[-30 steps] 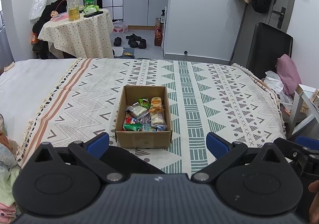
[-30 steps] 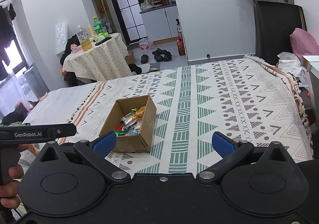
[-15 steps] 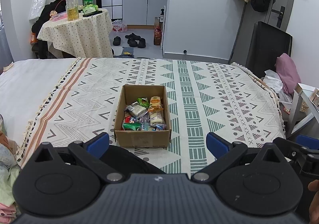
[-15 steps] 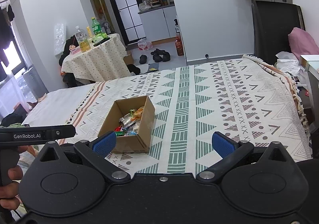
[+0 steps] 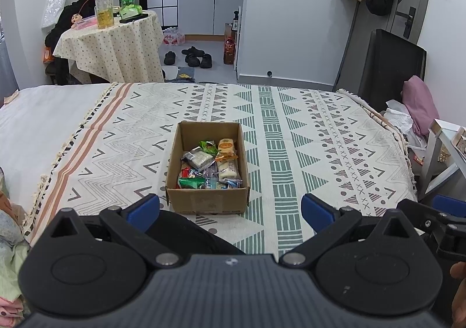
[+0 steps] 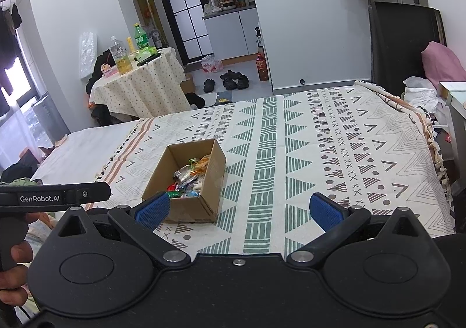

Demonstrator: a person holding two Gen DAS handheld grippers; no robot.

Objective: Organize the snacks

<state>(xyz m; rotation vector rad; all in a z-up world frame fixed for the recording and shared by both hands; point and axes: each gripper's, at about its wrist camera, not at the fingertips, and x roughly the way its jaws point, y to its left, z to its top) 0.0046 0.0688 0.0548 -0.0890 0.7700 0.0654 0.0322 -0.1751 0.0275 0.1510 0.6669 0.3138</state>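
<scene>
An open cardboard box (image 5: 207, 199) sits on the patterned bedspread (image 5: 320, 138), holding several wrapped snacks (image 5: 209, 164). It also shows in the right wrist view (image 6: 201, 205), left of centre, with the snacks (image 6: 189, 176) inside. My left gripper (image 5: 230, 208) is open and empty, held just before the box's near wall. My right gripper (image 6: 237, 210) is open and empty, to the right of the box and nearer than it. The left gripper's body (image 6: 55, 196) shows at the left edge of the right wrist view.
A round table (image 5: 116, 45) with bottles stands beyond the bed's far left. Shoes (image 5: 192, 55) lie on the floor behind. A black chair (image 5: 381, 65) and a pink cushion (image 5: 419, 103) are at the right. Clothes (image 5: 8, 229) lie at the bed's near left.
Both grippers have drawn back and up slightly, so the box sits a little higher and farther in both views. Both stay open and empty.
</scene>
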